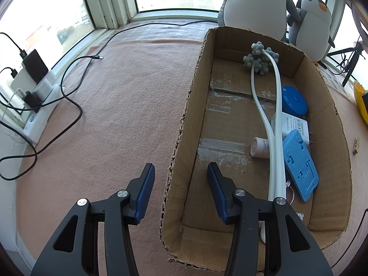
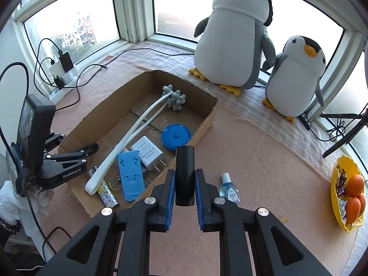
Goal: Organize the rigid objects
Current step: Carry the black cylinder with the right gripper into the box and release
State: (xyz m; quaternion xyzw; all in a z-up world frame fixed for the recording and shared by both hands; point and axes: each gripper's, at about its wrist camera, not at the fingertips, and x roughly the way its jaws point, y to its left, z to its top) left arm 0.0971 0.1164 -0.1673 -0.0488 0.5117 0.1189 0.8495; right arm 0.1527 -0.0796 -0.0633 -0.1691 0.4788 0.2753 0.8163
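- left gripper (image 1: 180,184): jaws wide apart, nothing held, straddling the near-left wall of the open brown cardboard box (image 1: 181,124)
- box contents: white two-pronged massager w/ grey knobby balls (image 2: 128,135), blue round disc (image 2: 176,136), white AC adapter (image 2: 147,153), blue plastic stand (image 2: 130,176)
- right gripper (image 2: 184,189): jaws clamped on black cylindrical tube (image 2: 184,174), upright, over box's near-right edge
- small clear bottle w/ blue liquid (image 2: 228,188) on pink cloth, just right of gripper

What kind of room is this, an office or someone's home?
Most likely a home, on a wide bay-window ledge: windows wrap around, two plush penguins sit by the glass, and a yellow fruit bowl stands at one side.
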